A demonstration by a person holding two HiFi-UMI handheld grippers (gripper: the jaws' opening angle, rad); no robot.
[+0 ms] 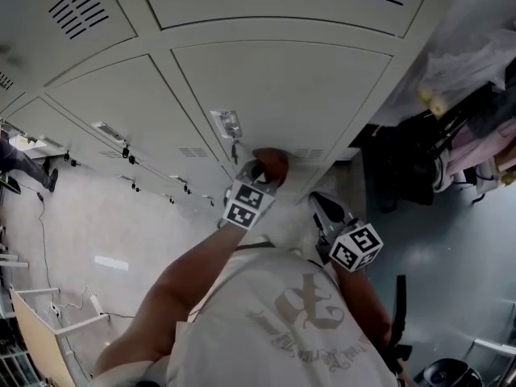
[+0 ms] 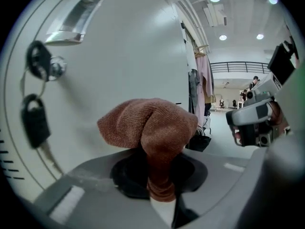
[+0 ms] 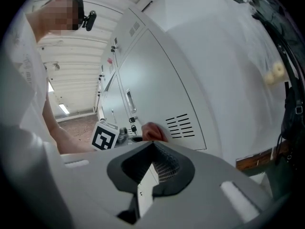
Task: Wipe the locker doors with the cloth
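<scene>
A brown cloth [image 1: 272, 162] is bunched in my left gripper [image 1: 260, 174], which is shut on it and holds it against the pale grey locker door [image 1: 282, 87], just right of the lock. In the left gripper view the cloth [image 2: 152, 125] bulges over the jaws, and a key [image 2: 40, 61] with a dark fob [image 2: 33, 120] hangs in the lock to its left. My right gripper [image 1: 321, 204] hangs a little right of and behind the left one, away from the door. Its jaws [image 3: 153, 147] are shut with nothing between them and point toward the cloth [image 3: 153, 131] and the door's vent slots [image 3: 181, 126].
More locker doors with keys [image 1: 127, 151] run off to the left. Right of the locker bank hang coats and plastic-wrapped clothes [image 1: 476, 119] above a black bag [image 1: 403, 172]. A person [image 1: 20, 166] stands far off at the left edge.
</scene>
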